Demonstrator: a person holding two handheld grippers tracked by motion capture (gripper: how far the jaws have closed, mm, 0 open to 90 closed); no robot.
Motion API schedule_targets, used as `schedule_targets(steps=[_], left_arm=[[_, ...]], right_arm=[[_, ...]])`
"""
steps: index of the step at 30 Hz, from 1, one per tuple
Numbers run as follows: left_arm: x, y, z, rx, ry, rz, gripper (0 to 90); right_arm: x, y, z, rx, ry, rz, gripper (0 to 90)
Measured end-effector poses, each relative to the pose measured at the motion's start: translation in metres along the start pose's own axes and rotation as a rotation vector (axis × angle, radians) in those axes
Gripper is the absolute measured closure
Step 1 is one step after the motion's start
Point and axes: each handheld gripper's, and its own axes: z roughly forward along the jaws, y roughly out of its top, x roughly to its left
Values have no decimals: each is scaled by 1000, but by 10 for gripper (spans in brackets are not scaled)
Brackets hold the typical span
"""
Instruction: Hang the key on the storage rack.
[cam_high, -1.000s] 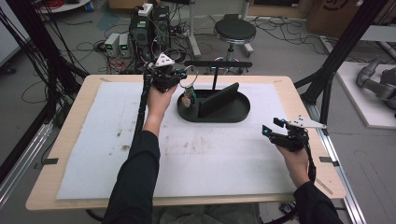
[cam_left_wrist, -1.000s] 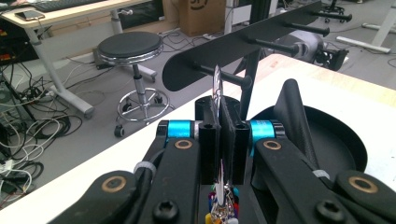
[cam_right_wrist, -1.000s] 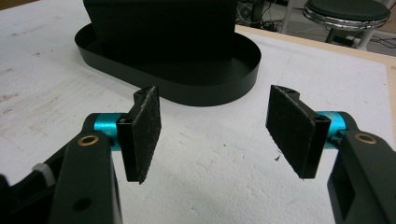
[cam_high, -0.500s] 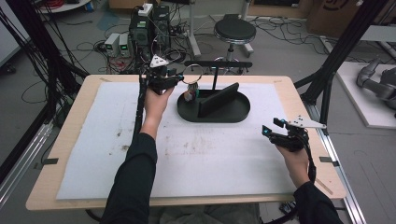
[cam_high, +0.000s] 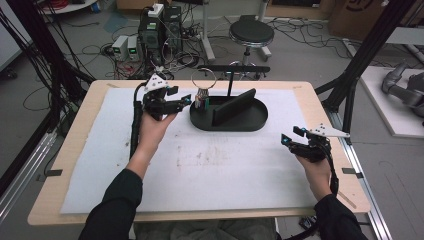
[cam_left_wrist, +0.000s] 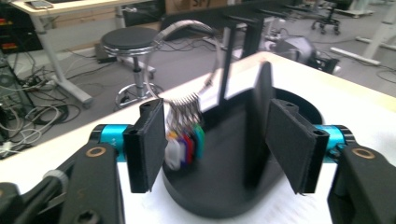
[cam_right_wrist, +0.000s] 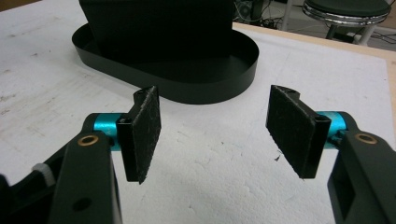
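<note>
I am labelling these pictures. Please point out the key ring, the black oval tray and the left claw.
key ring (cam_left_wrist: 187, 51), left gripper view, metal loop
black oval tray (cam_high: 250, 125), high view, front rim
left claw (cam_high: 184, 101), high view, between fingertips

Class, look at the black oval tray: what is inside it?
Inside the black oval tray stands an upright black panel. A metal ring with coloured tags sits at its left end; the floor behind the panel is hidden.

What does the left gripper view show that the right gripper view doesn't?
Left gripper view: a metal ring with coloured tags hanging by the tray's edge, seen past the open left gripper, whose jaws have just been opening with nothing pressed between them. Right gripper view: the open right gripper over bare white mat. Both: the black oval tray with its upright divider.
</note>
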Motion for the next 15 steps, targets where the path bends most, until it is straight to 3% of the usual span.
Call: schedule_targets(steps=[10, 15], left_arm=[[-19, -40, -56, 14, -50, 11, 270], [-24, -69, -76, 4, 2, 53, 270]], right_arm=[[-1, 0, -1, -8, -10, 9, 358], [-1, 1, 0, -15, -17, 7, 358]])
